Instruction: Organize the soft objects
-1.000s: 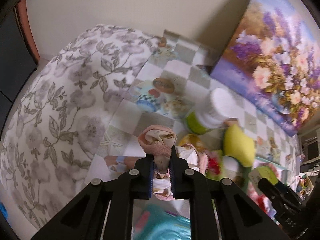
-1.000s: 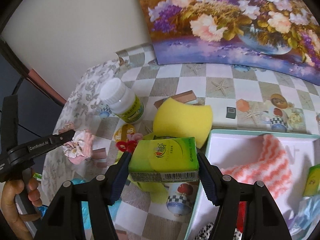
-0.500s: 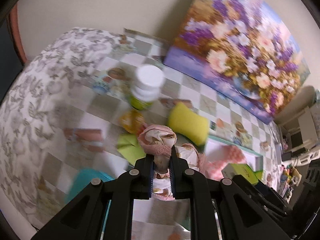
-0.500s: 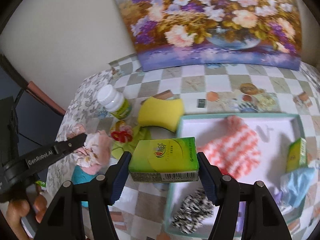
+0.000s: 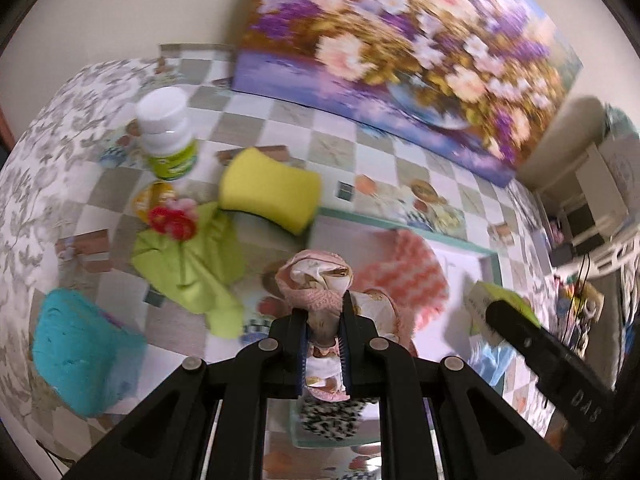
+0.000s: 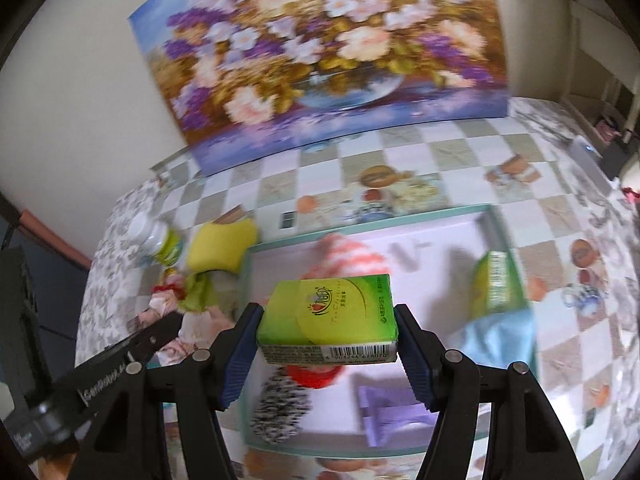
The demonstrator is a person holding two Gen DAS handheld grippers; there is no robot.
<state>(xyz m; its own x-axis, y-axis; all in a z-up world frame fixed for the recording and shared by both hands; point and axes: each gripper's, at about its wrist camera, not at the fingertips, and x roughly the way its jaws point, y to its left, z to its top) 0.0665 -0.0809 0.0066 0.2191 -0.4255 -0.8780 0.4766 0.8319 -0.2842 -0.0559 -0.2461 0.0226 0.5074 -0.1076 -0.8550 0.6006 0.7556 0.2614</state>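
My left gripper (image 5: pixel 323 312) is shut on a bunched pink and cream floral cloth (image 5: pixel 316 272), held above the near left edge of a teal-rimmed white tray (image 5: pixel 400 224). My right gripper (image 6: pixel 327 336) is shut on a green tissue pack (image 6: pixel 326 312), held above the same tray (image 6: pixel 498 224). In the tray lie a pink-and-white knit cloth (image 6: pixel 348 256), a black-and-white speckled cloth (image 6: pixel 280 404), a second green pack (image 6: pixel 496 280), a light blue cloth (image 6: pixel 500 336), a purple item (image 6: pixel 392 408) and a red item (image 6: pixel 316 376). The left gripper also shows in the right wrist view (image 6: pixel 176 328).
Left of the tray on the checked tablecloth lie a yellow sponge (image 5: pixel 270 192), a lime green cloth (image 5: pixel 192 264), a red flower item (image 5: pixel 172 220), a teal cloth (image 5: pixel 76 344) and a white-capped bottle (image 5: pixel 166 136). A flower painting (image 5: pixel 400 52) leans on the back wall.
Both grippers have moved to the right with their loads, from over the loose items to over the tray. The tray now fills the middle of the right wrist view.
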